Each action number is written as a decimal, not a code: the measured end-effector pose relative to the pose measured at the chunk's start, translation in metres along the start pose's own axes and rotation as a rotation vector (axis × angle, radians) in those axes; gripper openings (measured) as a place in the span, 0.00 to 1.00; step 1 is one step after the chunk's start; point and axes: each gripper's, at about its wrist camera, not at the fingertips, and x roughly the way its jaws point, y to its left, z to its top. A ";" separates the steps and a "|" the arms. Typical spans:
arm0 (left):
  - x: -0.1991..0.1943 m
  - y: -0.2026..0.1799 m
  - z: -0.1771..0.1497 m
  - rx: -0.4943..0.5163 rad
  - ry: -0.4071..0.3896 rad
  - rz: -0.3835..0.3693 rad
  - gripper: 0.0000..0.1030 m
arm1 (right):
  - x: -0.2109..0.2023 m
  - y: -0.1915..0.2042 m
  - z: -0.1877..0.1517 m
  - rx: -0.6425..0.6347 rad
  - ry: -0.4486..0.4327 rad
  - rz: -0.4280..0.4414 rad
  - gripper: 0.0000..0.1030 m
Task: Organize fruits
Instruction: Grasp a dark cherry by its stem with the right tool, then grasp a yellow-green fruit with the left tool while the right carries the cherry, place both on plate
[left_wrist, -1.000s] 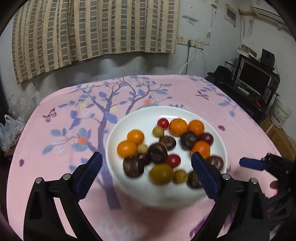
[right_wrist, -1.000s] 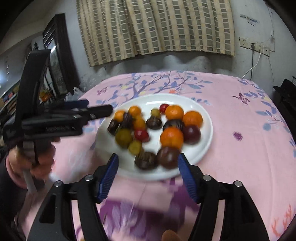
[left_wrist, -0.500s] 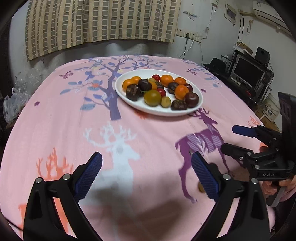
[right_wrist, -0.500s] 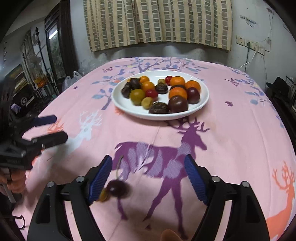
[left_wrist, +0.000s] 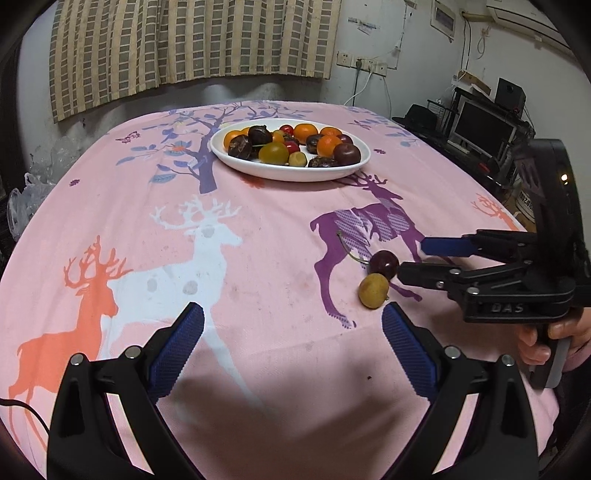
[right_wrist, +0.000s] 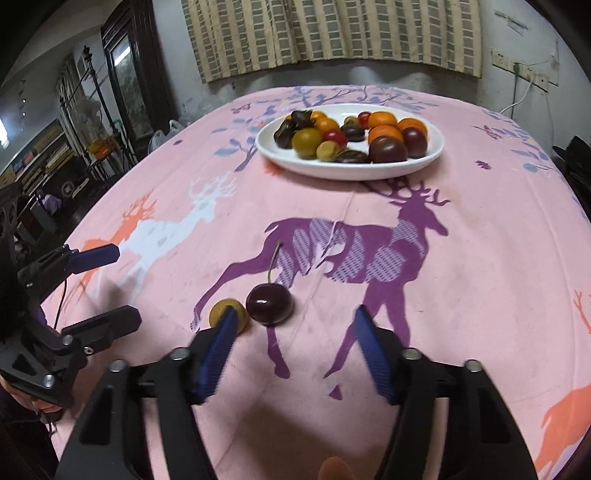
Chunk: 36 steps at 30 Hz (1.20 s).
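A white plate (left_wrist: 280, 172) (right_wrist: 424, 162) with several oranges, dark plums and small fruits sits far back on the pink tablecloth. A dark cherry (right_wrist: 269, 304) (left_wrist: 384, 263) with a stem and a small yellow fruit (right_wrist: 236, 309) (left_wrist: 373, 290) lie side by side near the front. My right gripper (right_wrist: 295, 347) (left_wrist: 412, 258) is open, just short of the cherry, its left finger beside the yellow fruit. My left gripper (left_wrist: 291, 343) (right_wrist: 107, 284) is open and empty, low over the cloth to the left of the two fruits.
The pink tablecloth (left_wrist: 221, 236) has printed deer and trees. A wall with a curtain (left_wrist: 184, 40) stands behind. A monitor and shelves (left_wrist: 480, 129) are at the right, a cabinet (right_wrist: 125, 81) and plastic bags (left_wrist: 26, 192) at the left.
Both grippers have pulled back from over the plate toward the near side of the table. The cherry and yellow fruit came into view, and the right gripper has closed in on them.
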 end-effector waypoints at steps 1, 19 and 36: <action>0.000 0.000 -0.001 -0.001 0.000 -0.001 0.92 | 0.003 0.000 0.000 0.004 0.011 0.004 0.46; -0.008 0.003 0.001 -0.014 -0.018 -0.033 0.92 | 0.030 0.018 0.021 -0.016 0.034 0.009 0.41; 0.002 -0.002 0.001 0.018 0.016 -0.084 0.81 | 0.001 -0.010 0.030 0.103 -0.074 0.009 0.30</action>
